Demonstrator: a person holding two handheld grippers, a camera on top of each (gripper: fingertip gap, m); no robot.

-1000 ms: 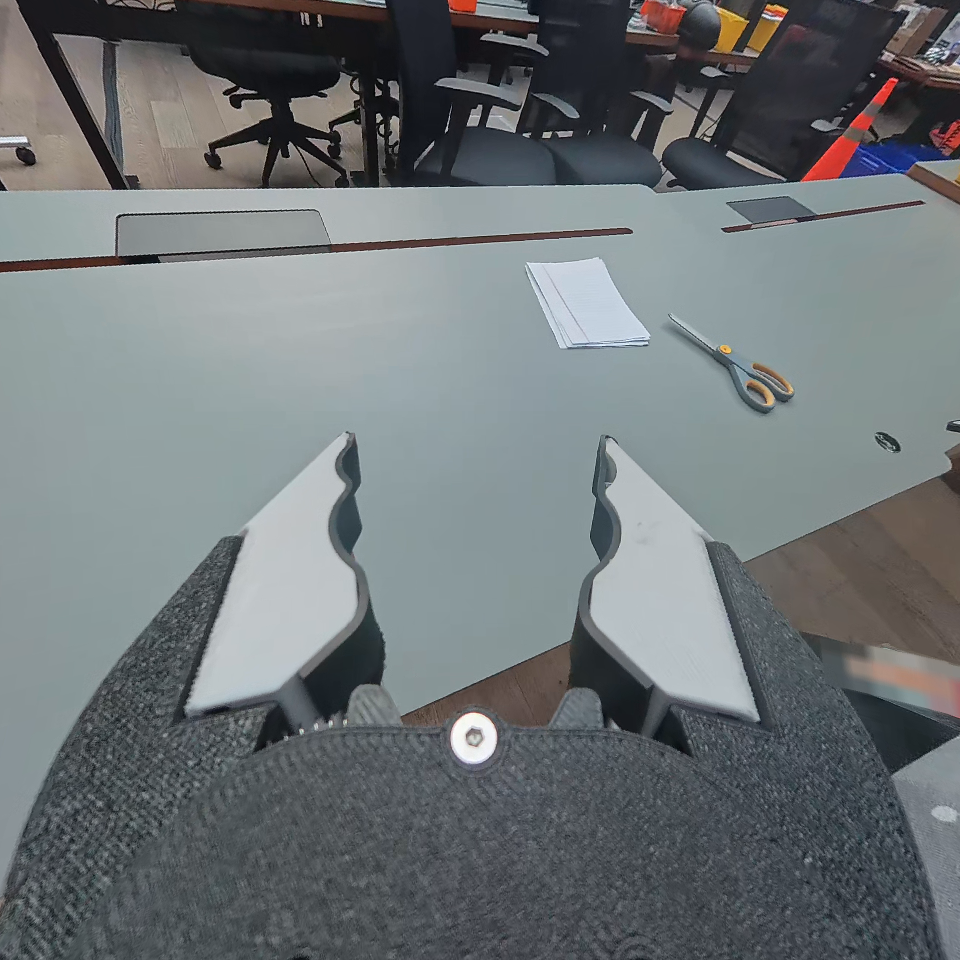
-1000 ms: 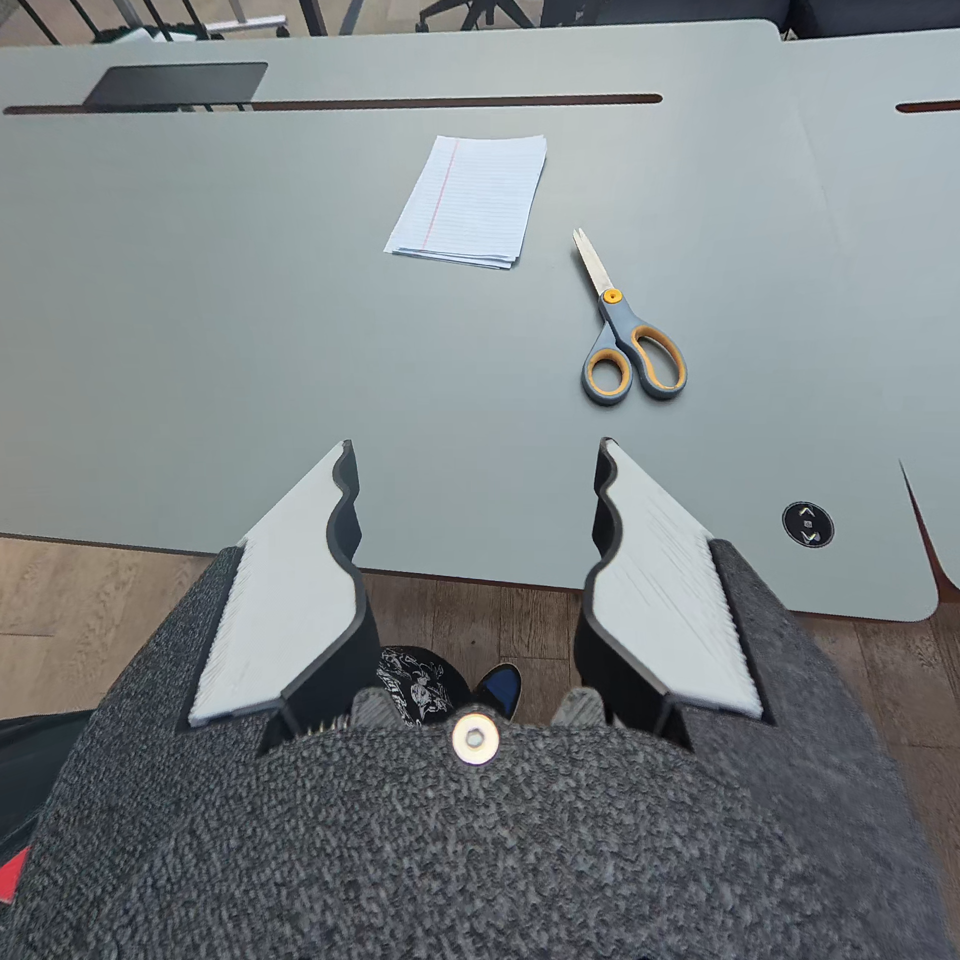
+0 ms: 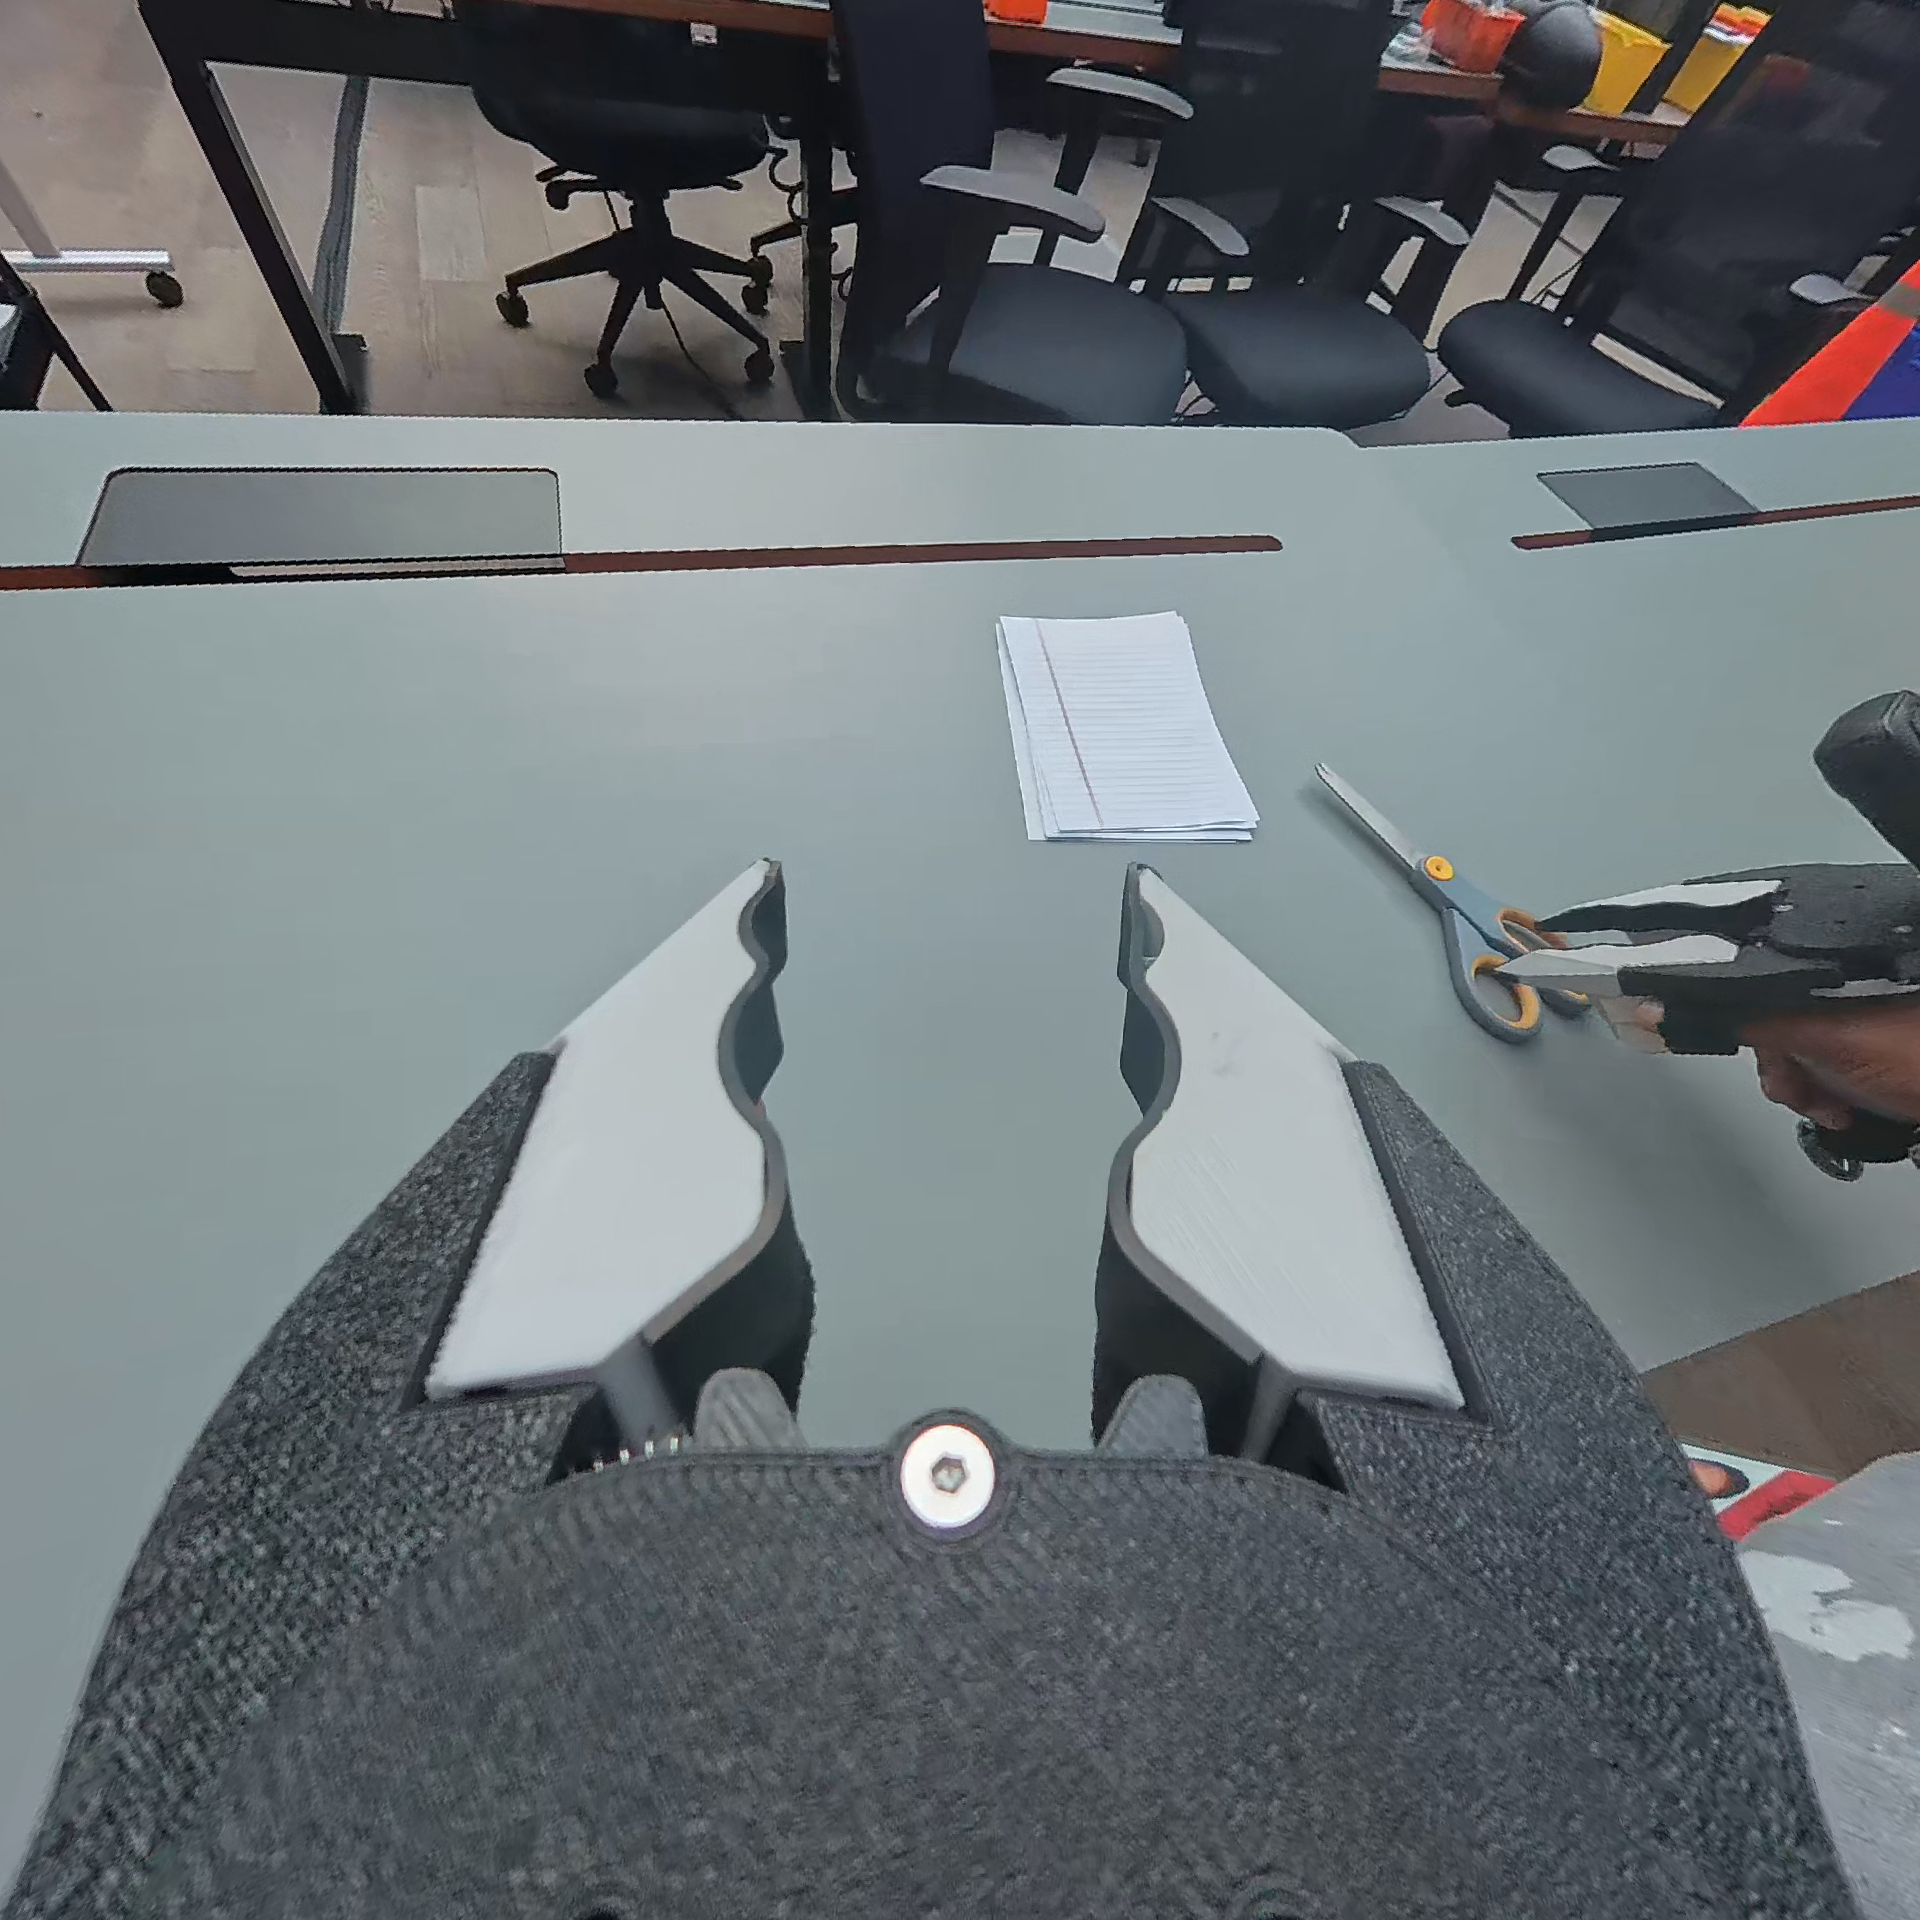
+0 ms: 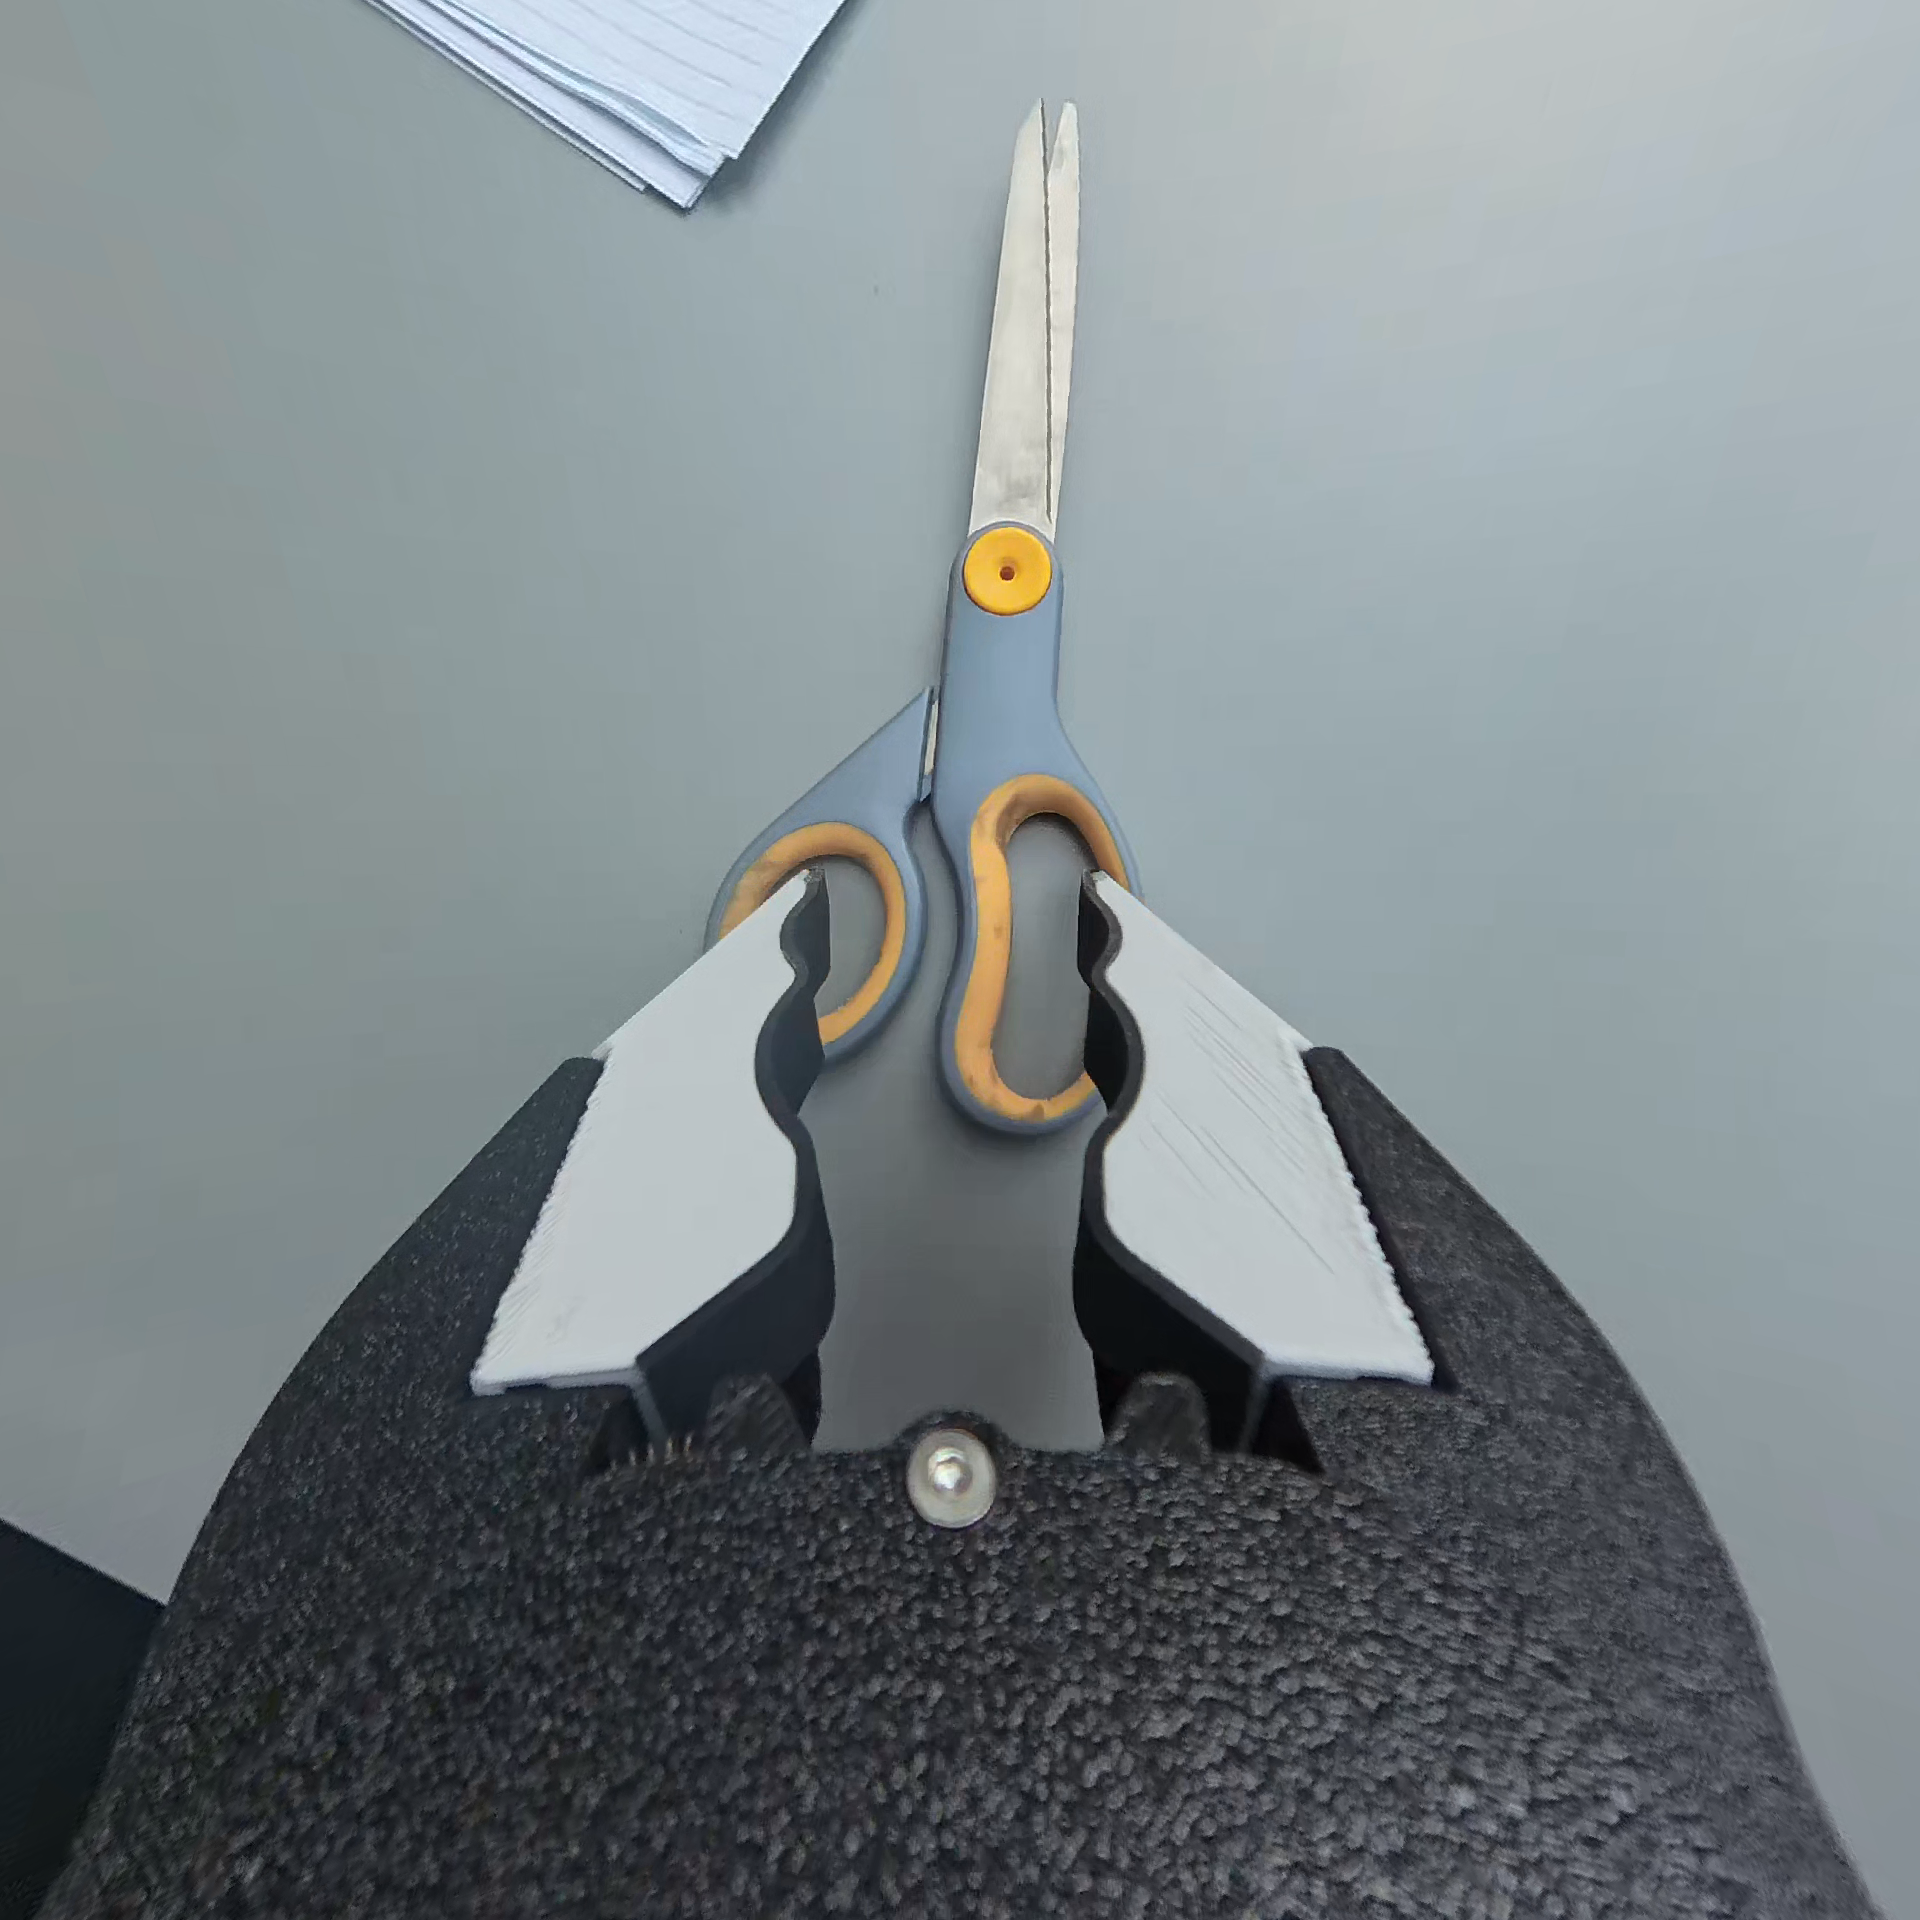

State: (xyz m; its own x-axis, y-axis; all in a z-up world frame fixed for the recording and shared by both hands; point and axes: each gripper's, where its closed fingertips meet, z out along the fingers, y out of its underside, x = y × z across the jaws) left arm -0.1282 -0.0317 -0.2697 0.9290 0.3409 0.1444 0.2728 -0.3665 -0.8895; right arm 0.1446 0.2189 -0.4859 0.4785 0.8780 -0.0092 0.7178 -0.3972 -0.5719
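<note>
Grey-and-orange scissors [image 4: 1013,675] lie closed on the grey table [image 4: 312,520], blades pointing away. My right gripper [image 4: 951,878] is open and low over the handle loops, one fingertip over each loop; I cannot tell if it touches them. In the left wrist view it [image 3: 1522,943] comes in from the right over the scissors' [image 3: 1382,831] handles. A stack of lined white paper [image 3: 1122,727] lies left of the scissors, and its corner shows in the right wrist view [image 4: 623,83]. My left gripper [image 3: 953,871] is open and empty above the table [image 3: 416,831], just short of the paper.
A person's hand [image 3: 1808,1070] holds the right gripper. A long cable slot [image 3: 914,553] and a dark flap [image 3: 322,514] run along the table's back. Black office chairs [image 3: 1049,343] and other desks stand beyond. The table's front edge and wood floor [image 3: 1787,1361] are at the lower right.
My right gripper has moved forward and down onto the scissors' handles, jaws narrower. My left gripper has moved forward towards the paper, jaws slightly narrower.
</note>
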